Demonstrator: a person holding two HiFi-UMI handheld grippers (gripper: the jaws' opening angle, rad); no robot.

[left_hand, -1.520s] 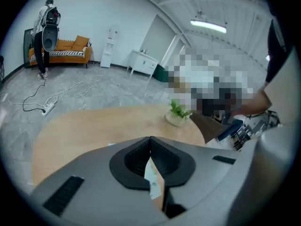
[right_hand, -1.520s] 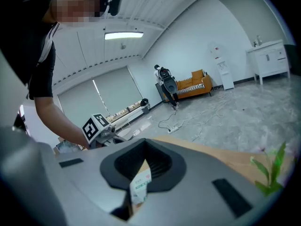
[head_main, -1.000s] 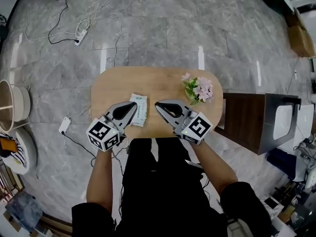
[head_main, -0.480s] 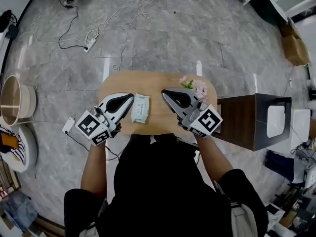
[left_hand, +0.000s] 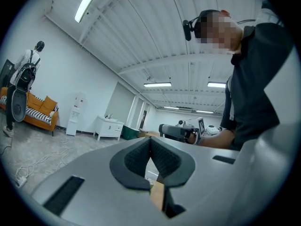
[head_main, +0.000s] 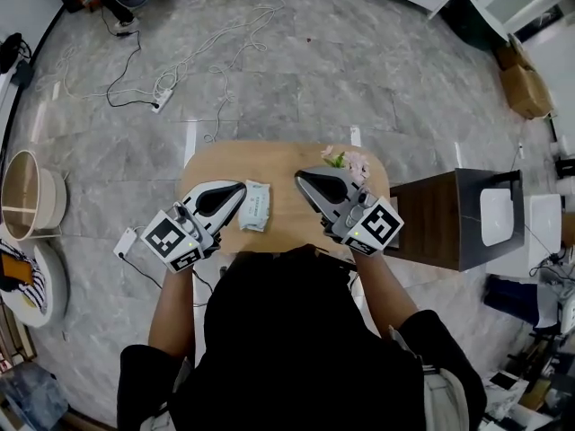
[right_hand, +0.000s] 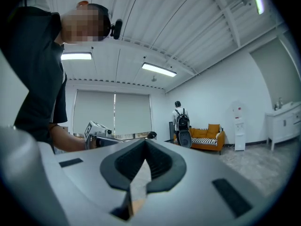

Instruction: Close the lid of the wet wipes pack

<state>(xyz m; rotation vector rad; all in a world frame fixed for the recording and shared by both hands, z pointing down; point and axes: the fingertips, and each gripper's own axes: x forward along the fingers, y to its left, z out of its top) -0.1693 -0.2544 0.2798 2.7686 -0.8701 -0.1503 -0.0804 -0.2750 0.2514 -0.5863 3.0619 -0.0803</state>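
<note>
The wet wipes pack, white with green print, lies flat on the oval wooden table; at this size I cannot tell how its lid stands. My left gripper is held just left of the pack, jaws shut on nothing. My right gripper hangs to the pack's right, also shut and empty. Both point away from me, raised off the tabletop. In the left gripper view the jaws meet against the room beyond, with the right gripper showing past them. The right gripper view shows its closed jaws and the left gripper.
A small bunch of pink flowers stands at the table's far right. A dark brown cabinet adjoins the table on the right. Cables and a power strip lie on the marble floor beyond. A round basket sits far left.
Both grippers have drawn back from the pack and risen. The head view has pulled higher, so the table looks smaller. The pack has stayed in place.
</note>
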